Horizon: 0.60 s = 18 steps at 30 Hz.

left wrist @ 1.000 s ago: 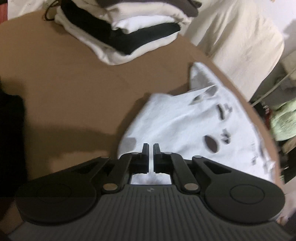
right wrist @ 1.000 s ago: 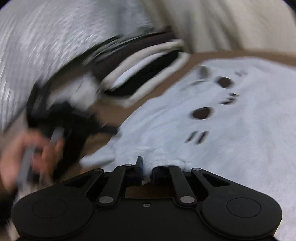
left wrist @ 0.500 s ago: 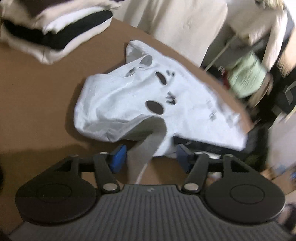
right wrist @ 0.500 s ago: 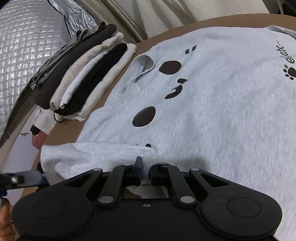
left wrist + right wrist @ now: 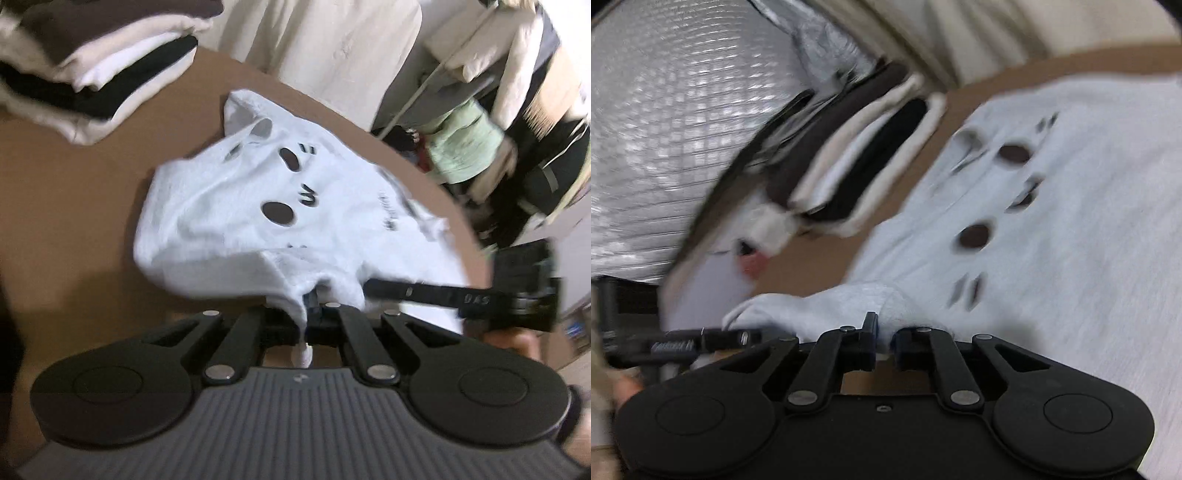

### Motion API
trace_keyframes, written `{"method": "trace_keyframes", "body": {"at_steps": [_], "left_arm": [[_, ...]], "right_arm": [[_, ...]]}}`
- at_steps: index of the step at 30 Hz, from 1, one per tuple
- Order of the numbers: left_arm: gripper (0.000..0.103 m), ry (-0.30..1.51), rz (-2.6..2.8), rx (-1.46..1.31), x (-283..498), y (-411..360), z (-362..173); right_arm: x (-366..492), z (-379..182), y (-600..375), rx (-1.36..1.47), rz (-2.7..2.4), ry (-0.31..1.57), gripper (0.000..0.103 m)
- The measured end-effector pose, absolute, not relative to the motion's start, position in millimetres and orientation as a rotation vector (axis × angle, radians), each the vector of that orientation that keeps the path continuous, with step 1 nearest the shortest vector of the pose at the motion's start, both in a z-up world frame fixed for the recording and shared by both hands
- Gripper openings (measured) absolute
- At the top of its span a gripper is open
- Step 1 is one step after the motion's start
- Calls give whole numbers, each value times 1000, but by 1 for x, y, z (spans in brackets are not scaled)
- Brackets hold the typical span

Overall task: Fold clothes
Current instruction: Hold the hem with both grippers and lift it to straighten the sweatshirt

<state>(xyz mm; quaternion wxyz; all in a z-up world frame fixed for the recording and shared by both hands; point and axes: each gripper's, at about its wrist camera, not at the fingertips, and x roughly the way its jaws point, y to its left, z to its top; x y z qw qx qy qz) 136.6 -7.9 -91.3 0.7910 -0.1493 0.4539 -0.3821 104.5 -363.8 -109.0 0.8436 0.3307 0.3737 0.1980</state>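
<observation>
Lying across the middle of the brown bench [image 5: 74,206] in the left wrist view: a white T-shirt [image 5: 229,206] with dark oval marks and small print, bunched and wrinkled. Closing on a pinched fold of this T-shirt at the lower centre of the frame: the left tool [image 5: 312,314], both fingers pressed together with cloth hanging between them. Reaching in from the right edge of the same frame, just beside that fold: the right tool [image 5: 373,286], its black finger touching the shirt hem.

Filling the right half of the right wrist view: the T-shirt [image 5: 1071,221], blurred. Gripping a raised lump of its edge at the lower centre: the right tool [image 5: 884,338], jaws nearly shut with white cloth between them. Showing at the lower left of this frame: the left tool [image 5: 764,336], next to the same edge of cloth.

Sitting at the upper left of the left wrist frame, apart from the shirt: 1 stack of folded clothes [image 5: 92,74] in brown, cream, white and black. Standing in the upper left of the right wrist frame: a silver quilted sheet [image 5: 683,129].
</observation>
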Motion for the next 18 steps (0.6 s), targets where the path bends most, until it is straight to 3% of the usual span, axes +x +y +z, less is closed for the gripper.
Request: {"method": "trace_keyframes", "body": {"at_steps": [5, 10, 13, 15, 18], "left_arm": [[2, 1203, -766, -301, 121, 8, -111], [2, 1194, -600, -181, 126, 6, -126], [2, 1164, -636, -196, 123, 2, -118], [2, 1152, -652, -194, 125, -3, -115], [2, 1151, -650, -223, 134, -9, -119]], "right_arm": [[85, -135, -361, 942, 493, 1014, 12], [71, -166, -324, 732, 404, 1127, 17], [62, -161, -307, 640, 438, 1082, 25], [53, -148, -300, 533, 448, 998, 41], [48, -134, -288, 343, 459, 923, 49]]}}
